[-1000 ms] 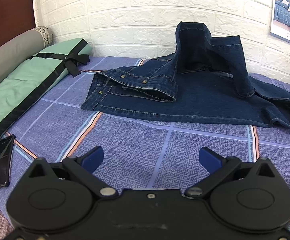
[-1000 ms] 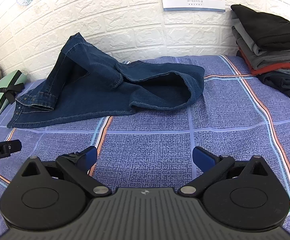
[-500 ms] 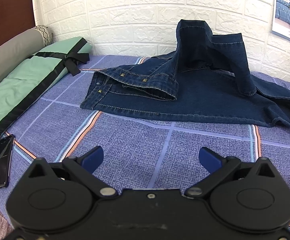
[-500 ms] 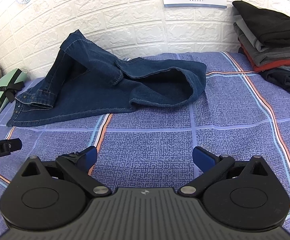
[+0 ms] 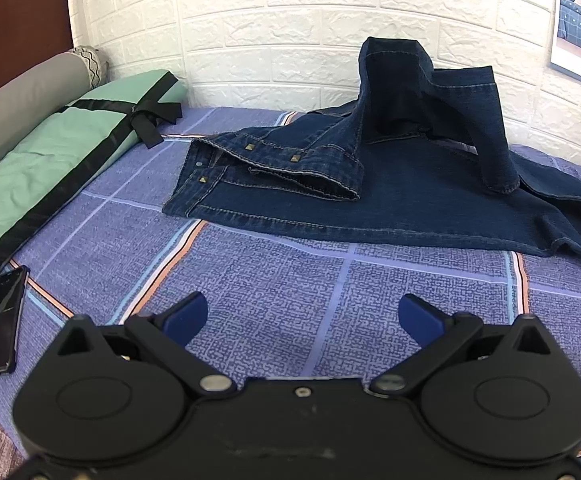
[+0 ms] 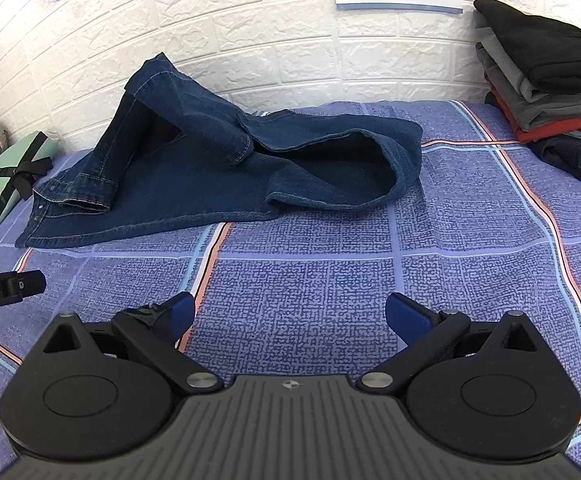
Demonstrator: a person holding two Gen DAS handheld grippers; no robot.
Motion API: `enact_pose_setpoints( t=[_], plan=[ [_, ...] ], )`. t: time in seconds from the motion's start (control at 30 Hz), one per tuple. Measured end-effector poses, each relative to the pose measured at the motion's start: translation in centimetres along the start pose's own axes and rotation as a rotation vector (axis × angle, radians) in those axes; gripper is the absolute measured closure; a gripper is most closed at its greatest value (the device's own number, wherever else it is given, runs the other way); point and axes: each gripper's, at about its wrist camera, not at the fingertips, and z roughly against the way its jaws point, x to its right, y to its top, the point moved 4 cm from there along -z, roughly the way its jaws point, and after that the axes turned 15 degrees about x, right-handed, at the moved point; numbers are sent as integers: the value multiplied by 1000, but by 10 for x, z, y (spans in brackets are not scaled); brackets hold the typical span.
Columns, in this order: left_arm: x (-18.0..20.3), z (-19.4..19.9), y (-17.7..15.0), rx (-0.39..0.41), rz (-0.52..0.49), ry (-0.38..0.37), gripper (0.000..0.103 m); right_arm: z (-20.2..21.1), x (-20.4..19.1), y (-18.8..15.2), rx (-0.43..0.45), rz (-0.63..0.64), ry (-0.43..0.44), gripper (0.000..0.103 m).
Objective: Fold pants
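Blue bedsheet (image 5: 290, 280) bears crumpled jeans (image 5: 390, 184); both grippers (image 5: 302, 316) (image 6: 288, 314) gape, empty

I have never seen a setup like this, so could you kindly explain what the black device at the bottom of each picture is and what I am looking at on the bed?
The black device is a handheld two-finger gripper; a person holds one in each hand, and a fisheye camera on each looks forward along its blue-tipped fingers. One picture comes from the left gripper, the other from the right gripper. Both are open and hold nothing. On the blue plaid bedspread lies a rumpled pair of dark jeans, to be folded. The left view also shows a green bundle tied with black ribbon and a phone; the right view shows a stack of folded clothes.
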Motion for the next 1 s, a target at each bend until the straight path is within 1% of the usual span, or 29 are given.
enact_pose_setpoints(
  t=[0.3,0.4,0.47,0.5,0.53,0.57,0.6,0.67,0.73,0.77,0.87,0.97,1.0],
  plan=[
    [-4,-7,-1,-13,8,5,0,-3,-3,0,1,13,5,0],
    [-8,-10,0,0,16,14,0,-4,-3,0,14,7,16,0],
    [-18,-13,4,30,16,31,0,-5,-2,1,30,-28,67,0],
    [-25,-15,6,47,22,58,0,-5,-1,1,36,-60,111,0],
    [-36,-18,9,56,38,88,0,-5,0,1,44,-88,146,0],
    [-46,-21,11,57,69,101,0,-7,3,1,53,-123,170,0],
    [-58,-24,12,55,110,98,0,-9,5,1,67,-151,169,0],
    [-76,-32,11,40,201,52,0,-16,9,0,60,-166,145,0],
    [-88,-40,9,32,269,6,0,-25,12,0,57,-167,126,0],
    [-93,-45,8,26,293,-10,0,-28,13,0,59,-174,119,0],
    [-102,-61,5,0,338,-27,0,-39,19,0,25,-229,127,0],
    [-111,-81,4,-22,368,-37,7,-50,19,0,8,-258,146,0],
    [-114,-86,4,-24,375,-40,15,-54,17,0,7,-251,145,0]
  ],
)
